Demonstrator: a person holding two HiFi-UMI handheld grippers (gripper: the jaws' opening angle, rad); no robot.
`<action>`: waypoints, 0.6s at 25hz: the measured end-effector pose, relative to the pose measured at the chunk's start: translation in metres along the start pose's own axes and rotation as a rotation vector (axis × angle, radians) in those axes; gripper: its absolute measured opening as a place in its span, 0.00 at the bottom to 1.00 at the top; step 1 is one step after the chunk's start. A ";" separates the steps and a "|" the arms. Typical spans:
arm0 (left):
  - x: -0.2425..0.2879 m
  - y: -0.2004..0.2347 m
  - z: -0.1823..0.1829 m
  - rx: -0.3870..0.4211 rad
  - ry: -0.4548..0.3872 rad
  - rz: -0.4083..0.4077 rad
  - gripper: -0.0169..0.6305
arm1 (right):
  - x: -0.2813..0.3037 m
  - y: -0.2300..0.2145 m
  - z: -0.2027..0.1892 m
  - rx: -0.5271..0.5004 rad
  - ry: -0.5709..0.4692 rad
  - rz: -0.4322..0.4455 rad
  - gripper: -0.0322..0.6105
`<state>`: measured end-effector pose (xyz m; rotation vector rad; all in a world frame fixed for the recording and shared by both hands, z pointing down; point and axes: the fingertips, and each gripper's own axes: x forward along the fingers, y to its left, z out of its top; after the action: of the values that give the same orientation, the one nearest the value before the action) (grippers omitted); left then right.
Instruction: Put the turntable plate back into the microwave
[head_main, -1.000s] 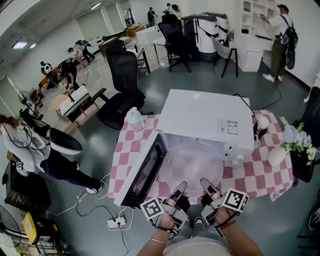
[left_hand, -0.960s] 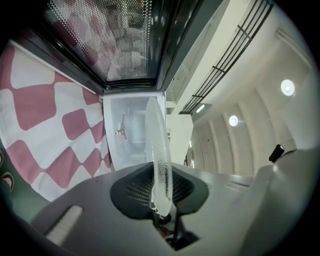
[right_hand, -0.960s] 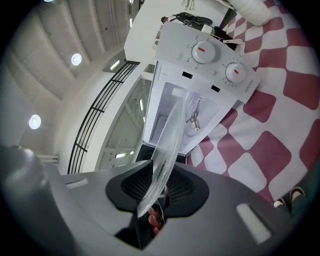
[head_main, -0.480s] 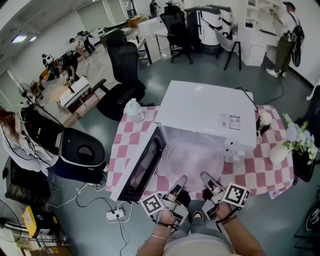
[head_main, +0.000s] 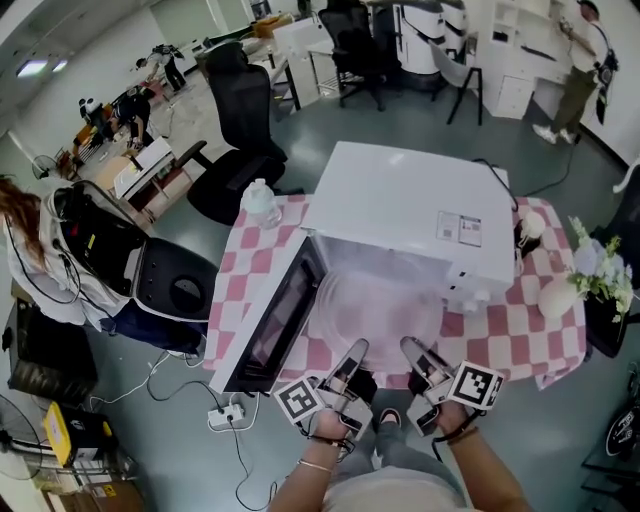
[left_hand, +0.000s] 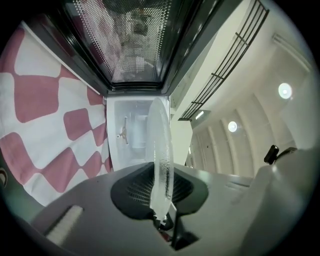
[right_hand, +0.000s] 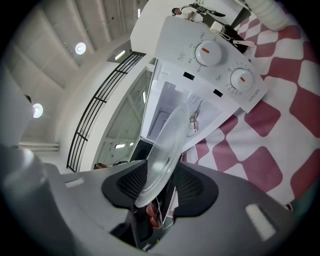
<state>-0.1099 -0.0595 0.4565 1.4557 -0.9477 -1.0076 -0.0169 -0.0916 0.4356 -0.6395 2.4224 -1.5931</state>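
The jaws of the left gripper (left_hand: 161, 202) are clenched on the near rim of the glass turntable plate (left_hand: 160, 145), seen edge-on. The jaws of the right gripper (right_hand: 159, 197) have just been opening and now stand released, with the plate's rim lying tilted between the pads, not pinched. The plate is held roughly level at the open mouth of the microwave (head_main: 410, 215). How far its far edge reaches into the cavity is hard to tell from the head view. The microwave door (head_main: 272, 325) hangs open to the left. The oven stands on a pink-and-white checked tablecloth (head_main: 520, 345). A clear bottle (head_main: 260, 207) stands at the cloth's far left corner, and a white vase (head_main: 553, 308) of flowers stands to the right. Farther off is a black office chair (head_main: 240, 140).
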 end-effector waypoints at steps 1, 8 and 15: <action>0.000 0.002 0.001 0.000 -0.006 0.002 0.09 | -0.004 -0.002 -0.001 0.001 0.003 -0.012 0.28; 0.006 0.011 0.008 -0.003 -0.046 -0.002 0.09 | -0.031 -0.018 -0.003 -0.018 0.019 -0.069 0.28; 0.012 0.018 0.016 0.021 -0.067 -0.006 0.09 | -0.062 -0.051 0.003 -0.016 -0.035 -0.195 0.28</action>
<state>-0.1220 -0.0780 0.4727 1.4506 -1.0058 -1.0594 0.0530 -0.0834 0.4756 -0.9248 2.4135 -1.6176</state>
